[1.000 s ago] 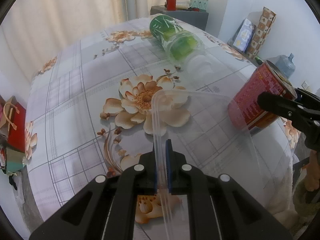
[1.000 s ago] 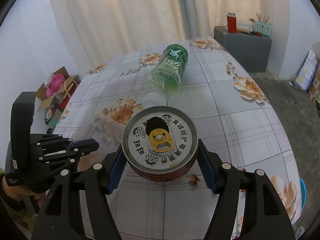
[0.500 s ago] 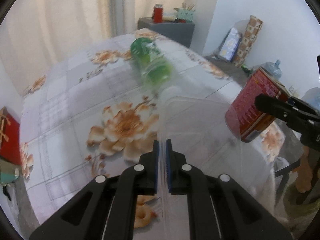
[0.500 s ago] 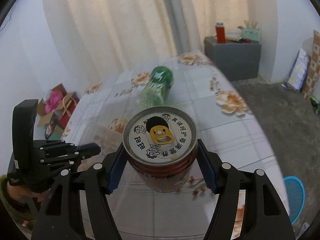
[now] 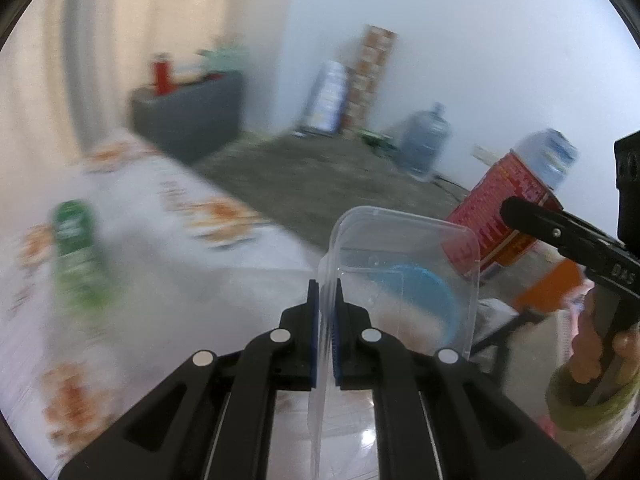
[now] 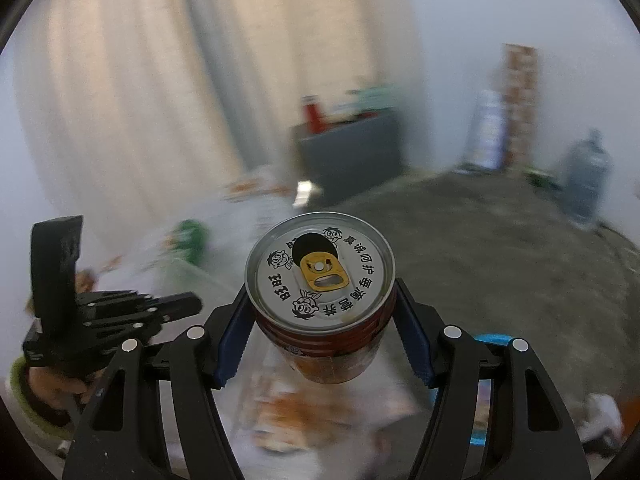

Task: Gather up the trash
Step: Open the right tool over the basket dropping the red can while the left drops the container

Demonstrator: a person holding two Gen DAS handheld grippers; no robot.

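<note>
My left gripper [image 5: 327, 292] is shut on the wall of a clear plastic container [image 5: 404, 280] and holds it in the air past the table edge. My right gripper [image 6: 320, 320] is shut on a red drink can [image 6: 320, 280] with a silver top and yellow tab; the can also shows at the right of the left wrist view [image 5: 500, 216]. A green plastic bottle [image 5: 76, 248] lies on the floral tablecloth [image 5: 160, 264], blurred. A blue bin [image 5: 420, 296] shows on the floor through the container, and its rim shows in the right wrist view [image 6: 490, 338].
A dark grey cabinet [image 5: 188, 116] with a red flask stands by the curtain. Water jugs [image 5: 424, 144] and boxes [image 5: 372, 76] stand along the white wall. The floor [image 6: 500, 248] is dark grey. The left gripper also shows in the right wrist view [image 6: 120, 308].
Both grippers have swung right, away from the table toward the floor, each carrying its item. The bottle has slid to the left of view and the blue bin has come into view.
</note>
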